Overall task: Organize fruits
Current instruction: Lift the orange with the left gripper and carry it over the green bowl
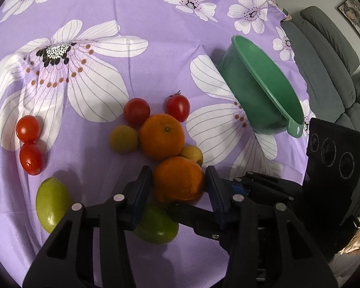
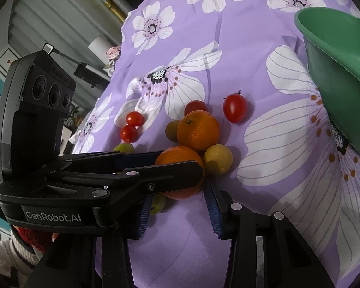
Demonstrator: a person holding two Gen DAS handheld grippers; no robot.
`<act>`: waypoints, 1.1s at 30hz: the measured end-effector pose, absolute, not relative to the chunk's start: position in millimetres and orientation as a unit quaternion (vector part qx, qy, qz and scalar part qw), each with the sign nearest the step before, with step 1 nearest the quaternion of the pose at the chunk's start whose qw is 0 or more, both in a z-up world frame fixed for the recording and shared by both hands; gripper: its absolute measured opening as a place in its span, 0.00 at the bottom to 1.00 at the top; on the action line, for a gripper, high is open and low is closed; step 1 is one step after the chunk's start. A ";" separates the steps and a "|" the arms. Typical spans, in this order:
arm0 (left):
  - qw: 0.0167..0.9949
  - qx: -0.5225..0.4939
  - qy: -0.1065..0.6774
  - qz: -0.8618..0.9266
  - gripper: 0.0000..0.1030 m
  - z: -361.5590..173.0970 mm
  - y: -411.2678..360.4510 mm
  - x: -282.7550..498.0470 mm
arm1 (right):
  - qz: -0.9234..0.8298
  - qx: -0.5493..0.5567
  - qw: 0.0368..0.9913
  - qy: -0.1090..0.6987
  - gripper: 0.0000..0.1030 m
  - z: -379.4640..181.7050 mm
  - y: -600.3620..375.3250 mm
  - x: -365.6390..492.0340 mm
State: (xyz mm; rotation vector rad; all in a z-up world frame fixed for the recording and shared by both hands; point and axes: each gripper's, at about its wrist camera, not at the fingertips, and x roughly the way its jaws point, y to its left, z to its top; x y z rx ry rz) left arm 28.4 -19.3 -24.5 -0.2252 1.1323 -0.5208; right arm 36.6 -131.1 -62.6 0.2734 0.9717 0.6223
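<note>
Honestly, the left gripper (image 1: 178,187) looks clamped on the nearer orange (image 1: 178,180), one pad on each flank, so the step in hand is picking that one out of the pile. The right gripper (image 2: 180,206) sits just beside it with its blue pads apart and only cloth between them; I can't tell if its tips touch the fruit. At 12 o'clock from the held orange, touching it, is a second orange (image 1: 162,135). A small yellow-green fruit (image 1: 191,154) is wedged at 1 o'clock and another (image 1: 123,139) at 10, with cherry tomatoes (image 1: 136,111) beyond and two more off at 9 o'clock. A green fruit (image 1: 52,204) lies near at 8 o'clock. The green bowl (image 1: 271,84) is tilted off the cloth, well apart at 2 o'clock, nothing visible inside. My guess for the next move: lift straight up so the neighbours don't roll, then carry it over the bowl's rim. It's all on a purple floral tablecloth (image 1: 144,24), slightly creased, with a grey sofa (image 1: 328,55) past the table edge.
</note>
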 end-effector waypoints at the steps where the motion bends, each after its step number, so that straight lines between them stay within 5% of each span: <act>1: 0.808 -0.102 0.527 -0.243 0.44 -22.9 -20.8 28.6 | 0.294 0.128 0.831 0.455 0.42 -61.4 -131.9 34.9; 33: 0.866 -0.041 0.437 -0.239 0.44 42.5 -53.4 -11.2 | 0.297 0.104 0.880 0.355 0.42 -3.7 -150.6 -11.0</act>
